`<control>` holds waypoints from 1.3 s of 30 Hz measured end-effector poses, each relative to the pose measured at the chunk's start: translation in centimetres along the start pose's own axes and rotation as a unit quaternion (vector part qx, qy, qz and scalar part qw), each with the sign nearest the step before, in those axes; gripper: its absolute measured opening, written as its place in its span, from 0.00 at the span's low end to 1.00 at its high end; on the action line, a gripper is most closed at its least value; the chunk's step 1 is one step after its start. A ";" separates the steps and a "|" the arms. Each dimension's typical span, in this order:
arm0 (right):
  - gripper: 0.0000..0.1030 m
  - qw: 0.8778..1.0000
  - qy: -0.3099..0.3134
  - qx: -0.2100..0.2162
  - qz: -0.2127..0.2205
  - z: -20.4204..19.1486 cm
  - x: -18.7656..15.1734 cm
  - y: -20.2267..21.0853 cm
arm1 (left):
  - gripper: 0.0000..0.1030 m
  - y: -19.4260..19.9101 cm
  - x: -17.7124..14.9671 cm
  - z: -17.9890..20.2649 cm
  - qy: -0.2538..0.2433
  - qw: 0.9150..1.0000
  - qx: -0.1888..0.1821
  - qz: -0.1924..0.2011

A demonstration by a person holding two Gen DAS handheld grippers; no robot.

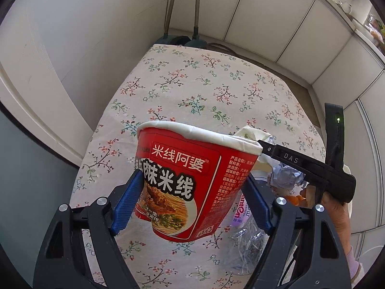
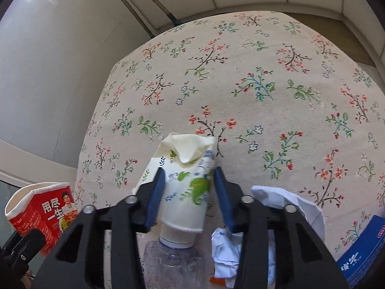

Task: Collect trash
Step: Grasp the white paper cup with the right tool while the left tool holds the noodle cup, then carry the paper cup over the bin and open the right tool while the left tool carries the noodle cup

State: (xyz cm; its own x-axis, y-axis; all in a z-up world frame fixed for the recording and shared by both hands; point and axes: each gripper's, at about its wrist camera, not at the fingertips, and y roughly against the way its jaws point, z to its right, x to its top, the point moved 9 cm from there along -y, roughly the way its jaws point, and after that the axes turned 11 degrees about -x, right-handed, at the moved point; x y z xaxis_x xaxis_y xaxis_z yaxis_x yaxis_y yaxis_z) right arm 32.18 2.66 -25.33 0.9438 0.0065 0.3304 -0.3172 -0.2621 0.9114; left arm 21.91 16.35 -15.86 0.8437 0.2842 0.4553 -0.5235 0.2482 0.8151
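My left gripper [image 1: 192, 200] is shut on a red instant-noodle cup [image 1: 190, 180] and holds it above the floral tablecloth [image 1: 204, 91]. The cup also shows at the lower left of the right wrist view [image 2: 41, 212]. My right gripper [image 2: 189, 192] is shut on a crushed white paper cup with green print [image 2: 184, 183], its blue pads on both sides. The right gripper's black body [image 1: 320, 171] shows at the right of the left wrist view, with the paper cup's top [image 1: 250, 133] behind the noodle cup.
A clear plastic bottle [image 2: 173, 262] lies under the paper cup, and shows in the left wrist view [image 1: 245, 240]. Crumpled white paper [image 2: 228, 252], a white sheet [image 2: 296, 202] and a blue box [image 2: 363, 245] lie at the near right. Walls and cabinets surround the table.
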 end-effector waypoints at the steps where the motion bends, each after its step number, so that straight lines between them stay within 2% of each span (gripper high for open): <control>1: 0.22 1.000 -0.002 0.003 0.000 -0.2 0.0 -0.1 | 0.75 0.1 0.0 -0.1 0.001 1.000 0.000 0.001; 9: 0.19 1.000 -0.009 0.017 0.016 -0.9 -0.1 0.5 | 0.75 0.3 0.4 -1.4 0.018 1.000 0.007 0.010; 15: 0.19 0.997 0.027 -0.006 0.075 -2.3 0.8 3.9 | 0.75 1.5 1.1 -1.7 0.034 0.999 0.010 0.038; 21: 0.19 0.989 0.056 -0.035 0.136 -3.1 1.2 7.4 | 0.75 2.8 2.1 -1.3 0.045 0.996 0.001 0.073; 31: 0.19 0.971 0.056 -0.079 0.219 -1.3 1.6 13.2 | 0.75 4.4 3.2 2.2 0.034 0.990 -0.028 0.131; 39: 0.20 0.957 0.040 -0.113 0.265 1.7 1.2 17.7 | 0.75 4.5 3.1 6.8 0.002 0.987 -0.057 0.152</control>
State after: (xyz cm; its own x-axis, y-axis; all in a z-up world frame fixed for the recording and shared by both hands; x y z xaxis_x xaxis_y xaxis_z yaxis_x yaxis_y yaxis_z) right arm 27.87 -3.67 -9.19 0.6379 0.0062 0.7701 -0.7695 -0.0334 0.6378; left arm 23.03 12.06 -8.37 0.6449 0.3648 0.6716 -0.7629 0.2537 0.5947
